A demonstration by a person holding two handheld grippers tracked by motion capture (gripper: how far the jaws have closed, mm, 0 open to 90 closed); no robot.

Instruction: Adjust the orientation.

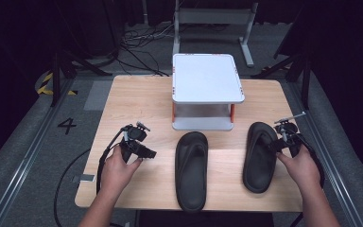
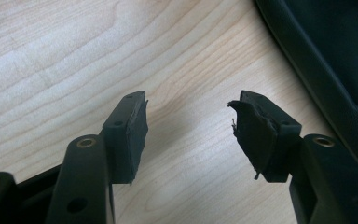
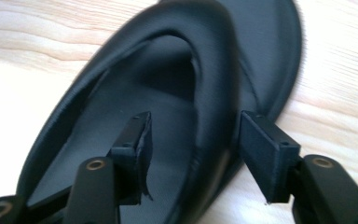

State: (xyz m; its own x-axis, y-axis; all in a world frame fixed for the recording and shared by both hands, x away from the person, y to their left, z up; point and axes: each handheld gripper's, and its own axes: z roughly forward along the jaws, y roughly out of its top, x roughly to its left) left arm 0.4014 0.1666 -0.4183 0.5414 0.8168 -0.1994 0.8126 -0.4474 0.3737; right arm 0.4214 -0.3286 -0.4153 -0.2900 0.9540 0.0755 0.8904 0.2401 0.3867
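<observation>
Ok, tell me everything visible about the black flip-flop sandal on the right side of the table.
The black rubbery flip-flop sandal on the right lies sole-down and lengthwise on the light wooden table, beside its twin. It has a smooth matte footbed, raised rim and Y-shaped thong strap. The right gripper straddles the strap's edge with jaws open, not pressing it.

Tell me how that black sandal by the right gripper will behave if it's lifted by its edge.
The right sandal looks like thin moulded foam, so probably light and likely to droop. Its smooth matte strap may slip between pads. Lying flat on the table, it shouldn't roll.
</observation>
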